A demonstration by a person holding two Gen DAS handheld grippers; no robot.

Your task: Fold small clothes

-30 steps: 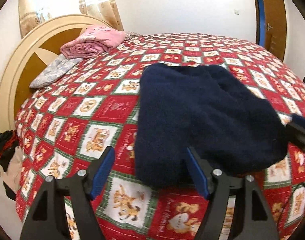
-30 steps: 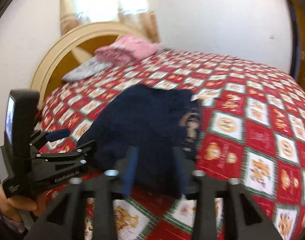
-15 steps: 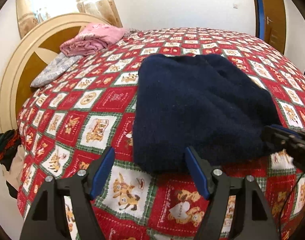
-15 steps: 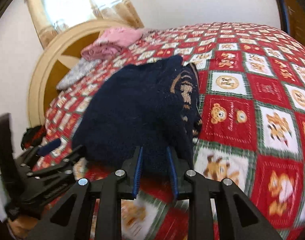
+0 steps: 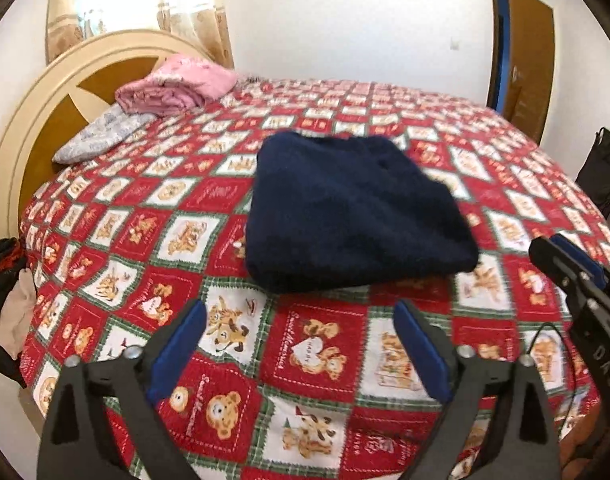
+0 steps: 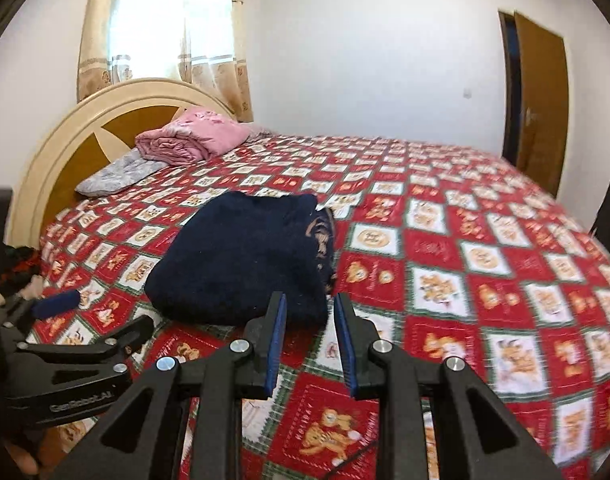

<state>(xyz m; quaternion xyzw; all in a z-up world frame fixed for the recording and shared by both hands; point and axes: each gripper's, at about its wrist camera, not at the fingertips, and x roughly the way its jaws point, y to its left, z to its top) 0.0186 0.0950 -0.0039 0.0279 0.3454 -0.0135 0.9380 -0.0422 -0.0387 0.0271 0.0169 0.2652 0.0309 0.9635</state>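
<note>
A navy sweater [image 5: 353,208] lies folded on the red teddy-bear bedspread [image 5: 313,360]. In the right wrist view the sweater [image 6: 245,260] shows a tan pattern along its right edge. My left gripper [image 5: 299,320] hangs just short of the sweater's near edge. Its jaws are opening wide, with only bedspread between them. My right gripper [image 6: 310,304] sits at the sweater's near right corner, jaws a narrow gap apart and easing open, gripping nothing. The right gripper [image 5: 565,272] shows at the right edge of the left view, and the left gripper [image 6: 77,320] shows low on the left of the right view.
A pink folded blanket [image 5: 173,88] and a grey pillow [image 5: 101,136] lie by the cream headboard [image 5: 29,120]. Dark clothes [image 5: 5,264] hang off the bed's left side. A black bag [image 5: 601,172] and a brown door [image 5: 525,52] are on the right.
Both grippers have drawn back from the sweater toward the bed's near edge. The left jaws have widened. The right gripper no longer has cloth between its fingers.
</note>
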